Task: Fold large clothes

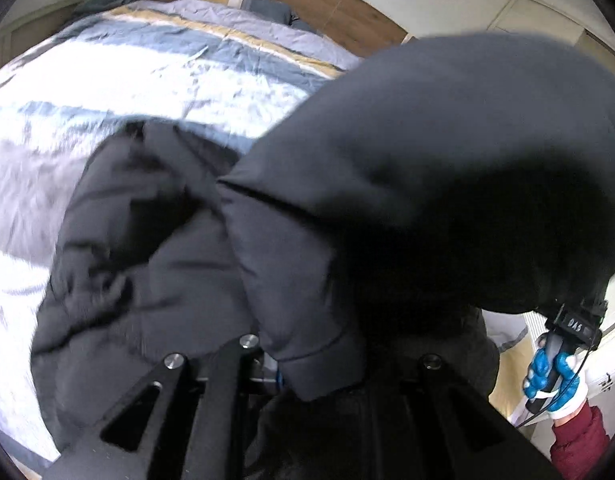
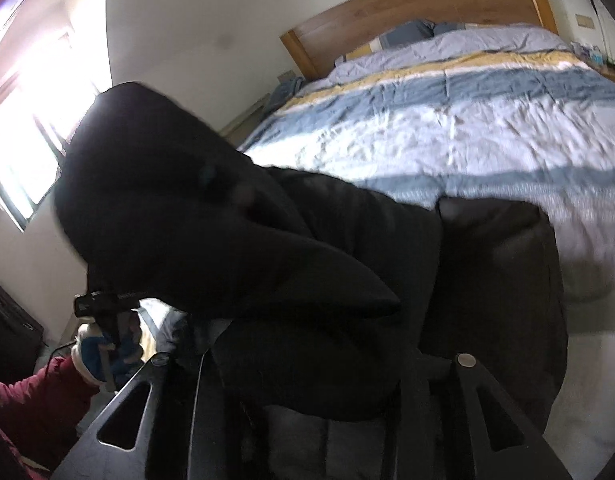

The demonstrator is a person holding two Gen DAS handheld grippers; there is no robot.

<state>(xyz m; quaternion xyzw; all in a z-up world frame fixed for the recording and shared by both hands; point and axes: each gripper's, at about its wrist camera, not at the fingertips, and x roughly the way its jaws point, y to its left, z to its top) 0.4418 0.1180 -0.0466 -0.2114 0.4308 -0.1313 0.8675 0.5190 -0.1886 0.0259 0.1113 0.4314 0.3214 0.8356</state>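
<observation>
Your left view alone shows the right hand (image 1: pixel 553 376); coat (image 1: pixel 267 208) bunched over bed (image 1: pixel 127 72), axis unclear. Both claws smothered; grip can't be told.

Bulky dark padded jacket (image 1: pixel 387 168), lifted and bunched above the striped bed (image 1: pixel 167 72).

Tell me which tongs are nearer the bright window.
Left. The left tongs lie on the window side; the right tongs sit farther off, toward the bed.

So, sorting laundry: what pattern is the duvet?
Blue, white and yellow stripes on the duvet, clearest in the right wrist view.
</observation>
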